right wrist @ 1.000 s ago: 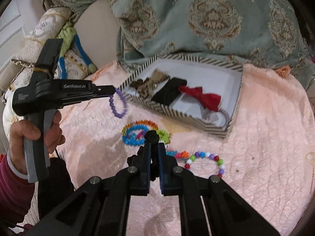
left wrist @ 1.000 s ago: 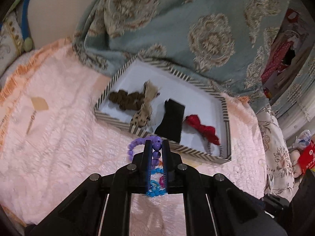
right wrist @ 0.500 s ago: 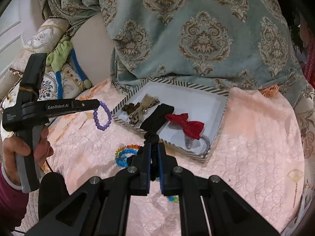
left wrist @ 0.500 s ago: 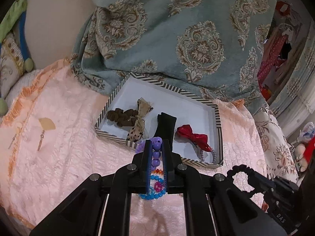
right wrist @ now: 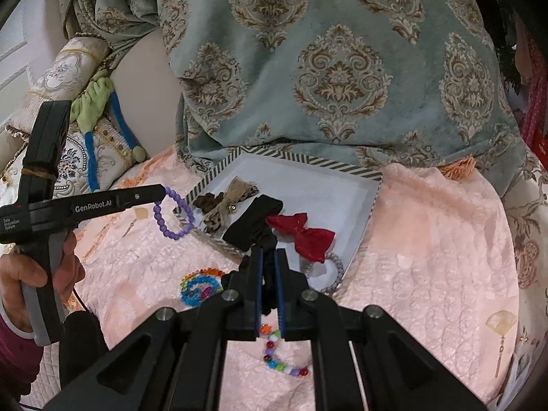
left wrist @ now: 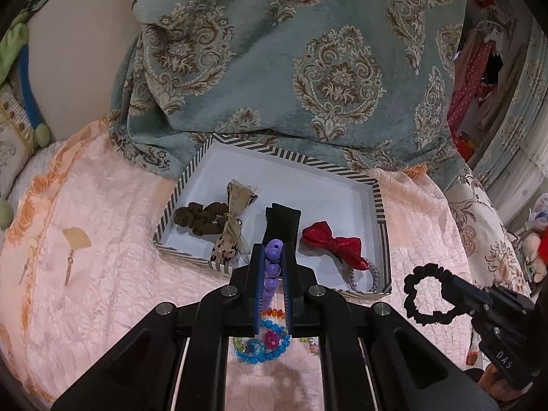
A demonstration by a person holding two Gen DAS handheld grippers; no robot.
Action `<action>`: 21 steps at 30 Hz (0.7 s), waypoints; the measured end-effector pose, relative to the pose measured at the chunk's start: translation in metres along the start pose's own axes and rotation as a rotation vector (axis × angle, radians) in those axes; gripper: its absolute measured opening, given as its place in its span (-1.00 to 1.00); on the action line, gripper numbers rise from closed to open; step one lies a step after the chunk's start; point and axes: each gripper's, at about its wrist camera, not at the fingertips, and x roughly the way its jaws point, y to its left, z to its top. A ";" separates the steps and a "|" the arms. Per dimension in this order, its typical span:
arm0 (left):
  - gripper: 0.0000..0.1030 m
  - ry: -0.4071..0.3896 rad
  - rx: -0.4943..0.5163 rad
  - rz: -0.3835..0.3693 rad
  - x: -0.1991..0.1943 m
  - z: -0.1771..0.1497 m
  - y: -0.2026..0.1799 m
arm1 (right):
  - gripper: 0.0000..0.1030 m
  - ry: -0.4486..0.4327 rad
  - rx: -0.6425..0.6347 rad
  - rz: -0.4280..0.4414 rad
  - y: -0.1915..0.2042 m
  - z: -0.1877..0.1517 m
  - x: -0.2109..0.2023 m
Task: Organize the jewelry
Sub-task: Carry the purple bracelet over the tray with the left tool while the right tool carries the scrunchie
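Observation:
My left gripper [left wrist: 273,250] is shut on a purple bead bracelet [left wrist: 272,267], held above the pink bedspread just short of the striped tray [left wrist: 373,185]; the bracelet also hangs from it in the right wrist view [right wrist: 173,217]. My right gripper [right wrist: 268,253] is shut on a black scrunchie [right wrist: 268,239], which shows as a loop in the left wrist view [left wrist: 426,294]. The tray [right wrist: 371,202] holds a brown scrunchie [left wrist: 200,217], a tan bow [left wrist: 234,222], a black band [left wrist: 282,221] and a red bow hair tie [left wrist: 334,245].
A blue and rainbow bead bracelet [right wrist: 200,284] and a multicolour bead string [right wrist: 281,359] lie on the bedspread near the tray. Fan earrings lie at the left [left wrist: 77,239] and right [right wrist: 501,323]. A teal patterned blanket [left wrist: 308,68] hangs behind the tray.
Both grippers have lifted and drawn back from the bedspread, each carrying its item. The tray now sits farther off, and the black scrunchie has come into the left wrist view.

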 end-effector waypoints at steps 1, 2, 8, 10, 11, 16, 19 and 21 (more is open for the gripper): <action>-1.00 0.001 0.003 0.001 0.002 0.001 -0.001 | -0.88 -0.001 0.002 -0.001 -0.001 0.001 0.001; -1.00 0.002 0.006 0.002 0.003 0.003 -0.002 | -0.88 -0.001 0.005 -0.001 -0.003 0.003 0.002; -1.00 0.007 0.025 0.011 0.016 0.012 -0.008 | -0.88 0.008 0.011 -0.008 -0.012 0.013 0.015; -1.00 0.012 0.029 0.014 0.021 0.016 -0.008 | -0.87 0.014 0.013 -0.010 -0.015 0.016 0.020; -1.00 0.014 0.029 0.014 0.024 0.018 -0.009 | -0.87 0.016 0.014 -0.011 -0.017 0.017 0.023; -1.00 0.026 0.030 0.014 0.041 0.032 -0.011 | -0.87 0.023 0.026 -0.017 -0.027 0.025 0.038; -1.00 0.038 0.027 0.012 0.054 0.040 -0.014 | -0.87 0.032 0.040 -0.018 -0.035 0.030 0.050; -1.00 0.044 0.025 0.008 0.063 0.047 -0.016 | -0.87 0.038 0.047 -0.020 -0.039 0.032 0.058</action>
